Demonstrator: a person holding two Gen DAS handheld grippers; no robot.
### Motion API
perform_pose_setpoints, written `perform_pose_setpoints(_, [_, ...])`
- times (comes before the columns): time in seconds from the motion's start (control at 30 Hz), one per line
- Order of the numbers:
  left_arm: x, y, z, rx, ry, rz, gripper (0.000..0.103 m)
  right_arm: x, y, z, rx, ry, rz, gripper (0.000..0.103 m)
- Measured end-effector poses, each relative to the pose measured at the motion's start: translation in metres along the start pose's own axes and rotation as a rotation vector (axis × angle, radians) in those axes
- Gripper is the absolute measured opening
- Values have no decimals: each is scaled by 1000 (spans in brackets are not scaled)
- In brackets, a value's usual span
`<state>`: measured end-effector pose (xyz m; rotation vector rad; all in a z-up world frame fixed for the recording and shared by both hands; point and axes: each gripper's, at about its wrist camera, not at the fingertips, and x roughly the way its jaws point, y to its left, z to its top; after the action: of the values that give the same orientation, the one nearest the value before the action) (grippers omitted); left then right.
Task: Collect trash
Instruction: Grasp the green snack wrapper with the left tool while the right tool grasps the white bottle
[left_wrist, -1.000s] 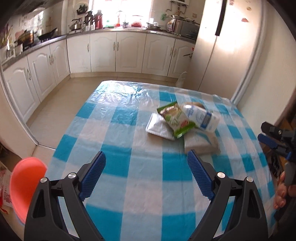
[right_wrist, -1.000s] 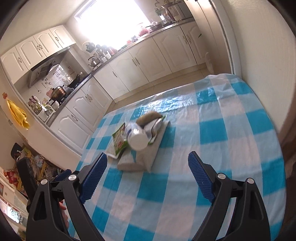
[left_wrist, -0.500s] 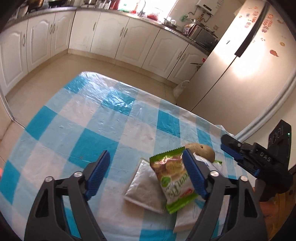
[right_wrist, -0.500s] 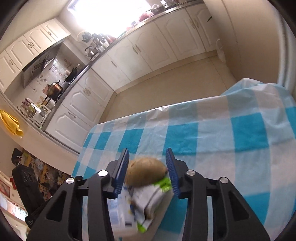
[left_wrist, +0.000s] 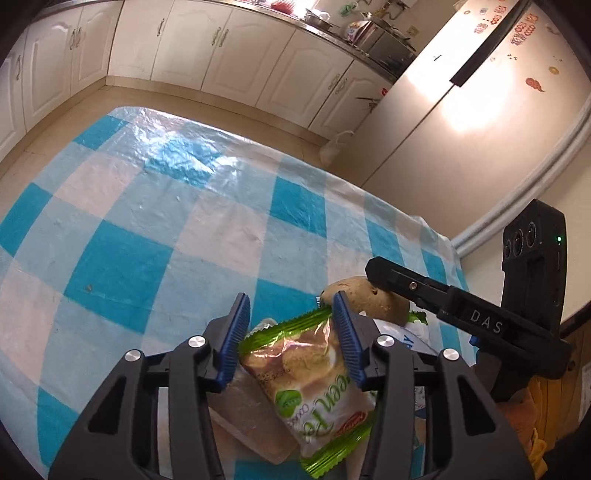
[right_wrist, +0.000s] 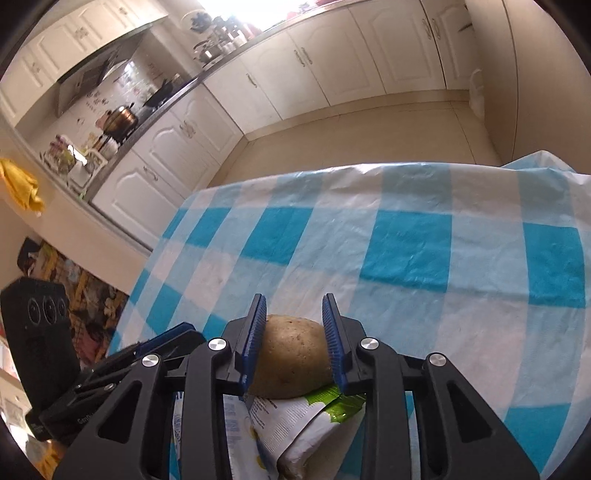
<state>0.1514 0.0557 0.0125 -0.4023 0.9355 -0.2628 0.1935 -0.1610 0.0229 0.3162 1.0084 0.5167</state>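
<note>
A pile of trash lies on the blue-and-white checked tablecloth (left_wrist: 147, 221). My left gripper (left_wrist: 291, 332) has its blue pads closed against both sides of a green snack packet (left_wrist: 310, 376), which lies over a silver foil pouch (left_wrist: 251, 424). My right gripper (right_wrist: 293, 339) is shut on a brown potato (right_wrist: 291, 362) that rests on a white-and-green wrapper (right_wrist: 295, 424). The potato (left_wrist: 369, 299) and the right gripper's black finger (left_wrist: 424, 291) also show in the left wrist view, just right of my left pads.
White kitchen cabinets (left_wrist: 184, 55) run along the far wall and a tall fridge (left_wrist: 461, 129) stands past the table's far right corner. The table's far edge (right_wrist: 332, 173) drops to a beige floor. The left gripper's body (right_wrist: 40, 350) sits at left.
Both grippers moved in from above the table to the trash pile and narrowed. The left closed around the green snack packet, the right around the potato.
</note>
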Motion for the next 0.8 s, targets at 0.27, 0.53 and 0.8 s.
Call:
perform_pose_setpoints(0.27, [-34,-2,-46,62,36,-24,48,-28,21,-61,16,8,47,33])
perform_pose_setpoints(0.53, [-81,0,-109,178,61,-58,52,-66,45,-131,44,-32,43,38])
perform_pose_setpoints(0.8, [-126,4,-131,261,-31,-13,81,-114,65,-169,19,-129,-28,77])
